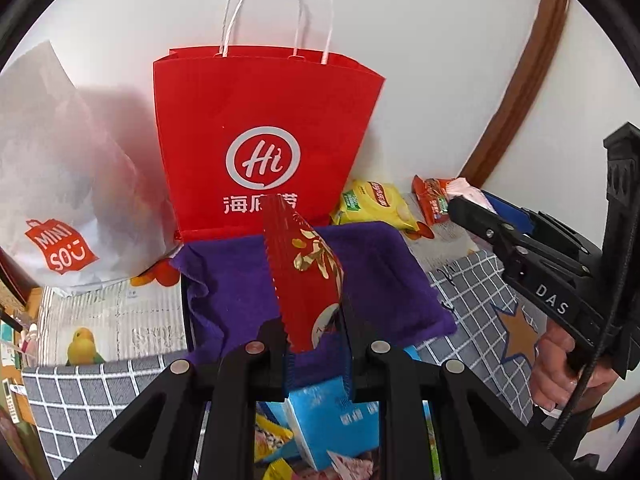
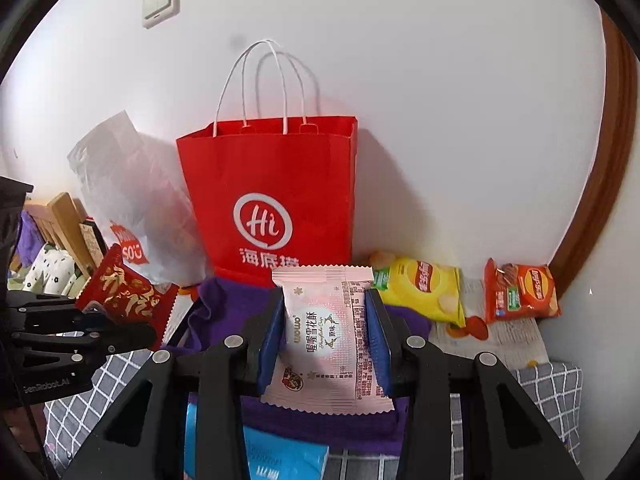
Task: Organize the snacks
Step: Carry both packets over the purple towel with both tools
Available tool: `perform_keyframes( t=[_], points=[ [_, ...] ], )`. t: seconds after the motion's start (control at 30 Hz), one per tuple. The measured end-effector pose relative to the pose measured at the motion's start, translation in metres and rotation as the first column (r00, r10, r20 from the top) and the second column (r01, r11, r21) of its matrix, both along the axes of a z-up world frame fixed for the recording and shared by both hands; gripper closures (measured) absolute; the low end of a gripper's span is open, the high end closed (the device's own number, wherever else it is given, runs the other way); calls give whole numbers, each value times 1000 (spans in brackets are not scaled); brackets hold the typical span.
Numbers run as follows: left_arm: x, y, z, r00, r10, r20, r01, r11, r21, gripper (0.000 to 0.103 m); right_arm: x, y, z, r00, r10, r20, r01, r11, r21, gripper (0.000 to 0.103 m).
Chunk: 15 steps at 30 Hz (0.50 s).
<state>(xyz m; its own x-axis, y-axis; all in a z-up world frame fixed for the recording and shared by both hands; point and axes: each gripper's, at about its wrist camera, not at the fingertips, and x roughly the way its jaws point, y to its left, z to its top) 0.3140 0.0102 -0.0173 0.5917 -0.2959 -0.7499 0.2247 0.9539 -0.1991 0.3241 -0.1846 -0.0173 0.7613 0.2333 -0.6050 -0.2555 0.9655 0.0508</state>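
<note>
Left gripper [image 1: 314,332] clamps a glossy red snack pack [image 1: 308,276] with gold lettering, edge-on; right gripper [image 2: 326,336] pinches a flat pink sachet [image 2: 328,336], serrated ends, dark print.

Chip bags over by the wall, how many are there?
2. A yellow chip bag lies by the wall just right of the red paper bag; an orange chip bag lies further right, near the brown trim. More may be hidden.
</note>
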Motion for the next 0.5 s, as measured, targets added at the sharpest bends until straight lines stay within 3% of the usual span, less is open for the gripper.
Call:
perform_keyframes(
  t=[0.2,0.27,0.5],
  points=[
    [24,2,-20,999,8,-39,-8,1000,-16,86,26,-12,-27,998,-31,-45,32,999,34,64],
    [34,-1,-26,999,1,-52,-2,1000,-6,86,38,-11,-35,995,-28,-93,29,999,16,64],
    [55,-3,-49,996,-22,-86,22,1000,-1,86,51,-16,-49,995,-58,-86,54,998,-40,64]
  ],
)
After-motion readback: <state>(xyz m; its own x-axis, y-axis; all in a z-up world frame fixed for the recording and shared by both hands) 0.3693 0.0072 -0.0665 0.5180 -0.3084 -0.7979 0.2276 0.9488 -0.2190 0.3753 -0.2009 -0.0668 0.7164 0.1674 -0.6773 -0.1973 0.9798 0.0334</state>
